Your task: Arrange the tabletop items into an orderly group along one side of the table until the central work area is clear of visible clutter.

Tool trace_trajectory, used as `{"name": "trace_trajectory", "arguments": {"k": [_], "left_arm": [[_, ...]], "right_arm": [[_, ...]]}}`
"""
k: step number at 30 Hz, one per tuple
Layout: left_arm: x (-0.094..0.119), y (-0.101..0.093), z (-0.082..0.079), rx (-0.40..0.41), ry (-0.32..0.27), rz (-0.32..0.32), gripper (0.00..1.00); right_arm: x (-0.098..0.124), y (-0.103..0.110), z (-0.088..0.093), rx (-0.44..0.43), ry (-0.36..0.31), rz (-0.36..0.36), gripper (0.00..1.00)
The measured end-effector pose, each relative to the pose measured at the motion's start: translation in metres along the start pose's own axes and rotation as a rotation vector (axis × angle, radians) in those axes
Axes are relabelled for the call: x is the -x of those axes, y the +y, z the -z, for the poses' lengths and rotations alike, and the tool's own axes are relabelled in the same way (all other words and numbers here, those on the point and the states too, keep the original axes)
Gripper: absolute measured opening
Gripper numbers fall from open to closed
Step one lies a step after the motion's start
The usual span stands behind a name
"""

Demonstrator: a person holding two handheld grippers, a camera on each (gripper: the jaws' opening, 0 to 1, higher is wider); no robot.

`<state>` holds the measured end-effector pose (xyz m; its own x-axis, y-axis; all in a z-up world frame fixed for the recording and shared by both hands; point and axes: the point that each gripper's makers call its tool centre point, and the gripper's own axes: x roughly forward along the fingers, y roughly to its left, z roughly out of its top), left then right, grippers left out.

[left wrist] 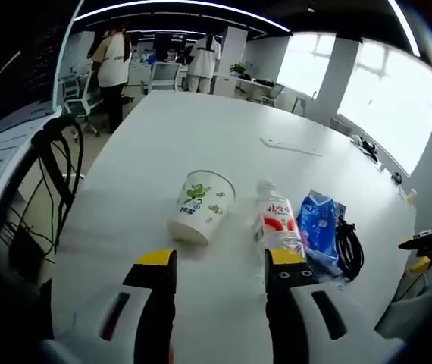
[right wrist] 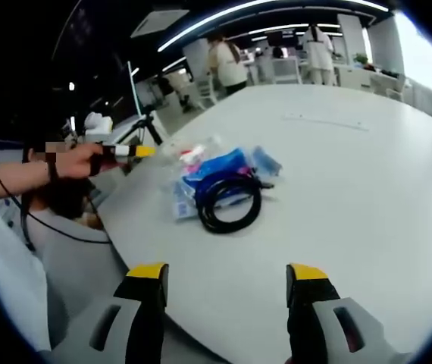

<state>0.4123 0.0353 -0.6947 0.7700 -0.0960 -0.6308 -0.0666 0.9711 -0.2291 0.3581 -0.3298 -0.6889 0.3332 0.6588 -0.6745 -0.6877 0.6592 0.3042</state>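
Two hand-held grippers [left wrist: 220, 269] [right wrist: 227, 280] gape empty — we risk rolling the tipped paper cup [left wrist: 201, 206] or bottle [left wrist: 278, 224] off the tabletop [left wrist: 223, 136] if nudged carelessly.

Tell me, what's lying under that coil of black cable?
The black cable rests partly on a blue packet, beside a plastic bottle with a red label, all on the white table. Whatever sits beneath the packet is covered.
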Motion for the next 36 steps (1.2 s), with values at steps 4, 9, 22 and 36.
{"name": "trace_trajectory", "arguments": {"k": [4,9,22,36], "left_arm": [[-0.011,0.008,-0.004,0.029,-0.007,-0.026,0.46],[-0.022,0.017,-0.007,0.072,-0.013,-0.041,0.48],[-0.040,0.023,-0.022,0.044,-0.012,-0.028,0.48],[-0.066,0.021,-0.031,0.079,-0.002,0.030,0.50]], "right_arm": [[0.003,0.000,0.000,0.005,-0.001,0.004,0.64],[0.006,-0.003,0.003,0.001,0.000,0.015,0.64],[0.006,-0.002,0.009,-0.001,0.022,0.016,0.64],[0.006,-0.004,0.011,0.001,0.037,0.015,0.64]]}}
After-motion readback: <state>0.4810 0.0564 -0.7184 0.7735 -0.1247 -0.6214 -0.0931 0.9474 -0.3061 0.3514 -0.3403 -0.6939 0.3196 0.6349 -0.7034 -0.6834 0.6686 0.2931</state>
